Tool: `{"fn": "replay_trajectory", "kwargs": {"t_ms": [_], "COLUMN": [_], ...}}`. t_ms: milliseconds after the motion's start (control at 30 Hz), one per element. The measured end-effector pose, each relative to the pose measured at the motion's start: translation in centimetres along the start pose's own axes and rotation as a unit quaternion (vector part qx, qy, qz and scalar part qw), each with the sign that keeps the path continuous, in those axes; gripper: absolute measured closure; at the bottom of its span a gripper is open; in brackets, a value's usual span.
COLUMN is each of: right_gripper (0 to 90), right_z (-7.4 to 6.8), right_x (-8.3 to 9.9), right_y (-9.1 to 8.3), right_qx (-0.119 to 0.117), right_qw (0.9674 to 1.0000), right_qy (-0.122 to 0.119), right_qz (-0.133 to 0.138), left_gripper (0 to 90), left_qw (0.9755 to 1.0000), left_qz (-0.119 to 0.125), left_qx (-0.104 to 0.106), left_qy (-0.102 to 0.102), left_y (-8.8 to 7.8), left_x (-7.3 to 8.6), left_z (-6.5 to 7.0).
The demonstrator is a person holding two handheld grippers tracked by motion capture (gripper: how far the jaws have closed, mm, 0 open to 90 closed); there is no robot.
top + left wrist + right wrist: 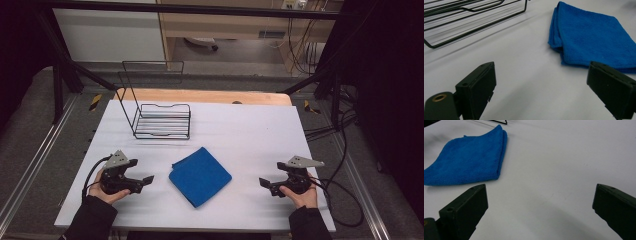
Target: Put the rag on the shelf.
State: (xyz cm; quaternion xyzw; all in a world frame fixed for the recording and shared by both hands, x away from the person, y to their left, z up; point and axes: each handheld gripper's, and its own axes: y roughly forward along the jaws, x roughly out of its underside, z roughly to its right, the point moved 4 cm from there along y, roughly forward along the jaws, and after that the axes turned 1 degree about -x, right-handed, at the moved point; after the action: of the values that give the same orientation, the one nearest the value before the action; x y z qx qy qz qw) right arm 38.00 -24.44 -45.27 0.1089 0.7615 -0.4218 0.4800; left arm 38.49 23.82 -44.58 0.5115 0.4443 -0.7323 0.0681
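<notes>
A folded blue cloth (200,176) lies on the white table (240,135) near its front middle. It appears at the upper right of the left gripper view as blue cloth (594,37) and at the upper left of the right gripper view as blue cloth (466,160). My left gripper (144,183) rests on the table to the cloth's left, jaws wide apart and empty (541,95). On the cloth's right my right gripper (265,185) also stands open with nothing between its jaws (539,212). Both point toward the cloth.
A black wire rack (161,120) stands at the back left of the table, its base wires (474,17) showing ahead of the left gripper. Cables (345,200) trail off the table's right edge. A dark frame surrounds the table.
</notes>
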Motion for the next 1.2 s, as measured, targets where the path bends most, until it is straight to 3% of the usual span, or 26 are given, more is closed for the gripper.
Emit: {"fn": "replay_trajectory", "kwargs": {"t_ms": [267, 467, 600, 767, 900, 933, 1200], "right_gripper": [0.7, 0.7, 0.7, 0.7, 0.7, 0.7, 0.7], "right_z": [0.0, 0.0, -0.1, -0.1, -0.1, -0.1, -0.1], "right_x": [0.0, 0.0, 0.1, 0.1, 0.1, 0.1, 0.1], "right_y": [0.2, 0.2, 0.3, 0.3, 0.3, 0.3, 0.3], "right_qx": [0.002, 0.004, 0.004, 0.003, 0.002, 0.003, 0.002], "right_qw": [1.0000, 1.0000, 1.0000, 1.0000, 1.0000, 1.0000, 1.0000], "right_qy": [-0.001, -0.003, -0.003, -0.003, -0.002, -0.002, -0.003], "right_qz": [-0.004, -0.006, -0.006, -0.008, -0.008, -0.008, -0.007], "left_gripper": [15.1, 21.9, 26.7, 34.8, 40.3, 42.4, 53.2], "left_qw": [0.9999, 0.9997, 0.9992, 0.9988, 0.9981, 0.9972, 0.9941], "left_qz": [-0.010, -0.022, -0.039, -0.048, -0.062, -0.074, -0.108], "left_qx": [0.007, 0.010, -0.001, 0.004, 0.001, 0.005, 0.011], "left_qy": [-0.011, -0.004, 0.003, 0.002, 0.003, 0.000, 0.003], "left_y": [0.6, 1.5, 2.9, 4.8, 6.2, 7.2, 9.0], "left_x": [-1.3, -2.4, -3.5, -4.4, -4.6, -4.6, -3.8], "left_z": [0.9, 1.9, 2.5, 3.0, 3.2, 3.2, 3.4]}}
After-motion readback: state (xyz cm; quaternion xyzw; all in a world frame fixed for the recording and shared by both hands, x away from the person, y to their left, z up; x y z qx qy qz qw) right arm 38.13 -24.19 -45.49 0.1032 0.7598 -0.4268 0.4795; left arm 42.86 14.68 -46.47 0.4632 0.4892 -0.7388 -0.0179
